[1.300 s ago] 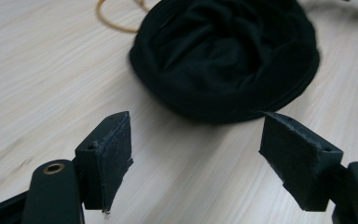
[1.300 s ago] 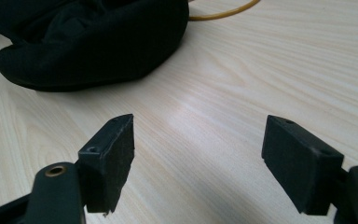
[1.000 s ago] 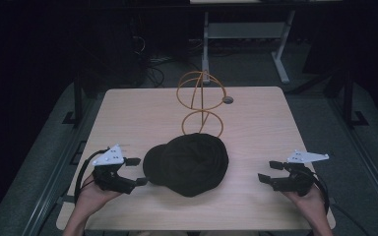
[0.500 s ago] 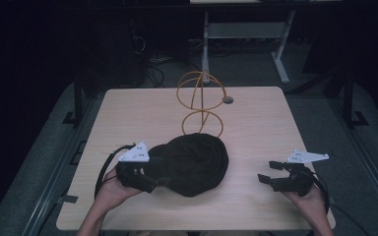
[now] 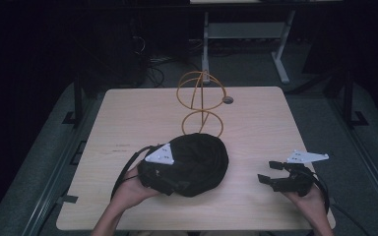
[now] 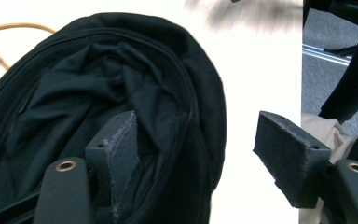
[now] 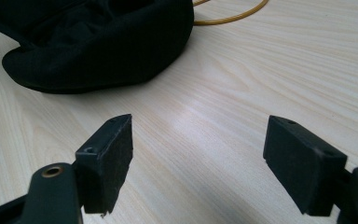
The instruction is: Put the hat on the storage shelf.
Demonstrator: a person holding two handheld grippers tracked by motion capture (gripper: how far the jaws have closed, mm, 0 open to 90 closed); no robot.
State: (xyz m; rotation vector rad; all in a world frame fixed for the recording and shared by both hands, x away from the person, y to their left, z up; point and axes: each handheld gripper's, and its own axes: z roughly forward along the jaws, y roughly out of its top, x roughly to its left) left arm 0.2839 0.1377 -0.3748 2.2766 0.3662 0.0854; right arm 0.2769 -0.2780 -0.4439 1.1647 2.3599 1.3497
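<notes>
Left gripper (image 5: 163,173) moved in from table's left onto black cap (image 5: 197,157); one jaw now inside cap's opening.

Two black claws, left claw (image 5: 170,183), right claw (image 5: 271,173); grey three-cornered plates, trailing black cables

the cap (image 6: 121,93) is soft black cloth, matt and creased inside. the bench (image 7: 242,84) is pale wood-grain, smooth with a faint sheen. the stand (image 5: 200,98) is thin yellow-orange wire. each tool's pads (image 7: 116,154) look matt black and rough-edged.

Black cap (image 5: 197,162), orange wire stand (image 5: 201,101)
</notes>
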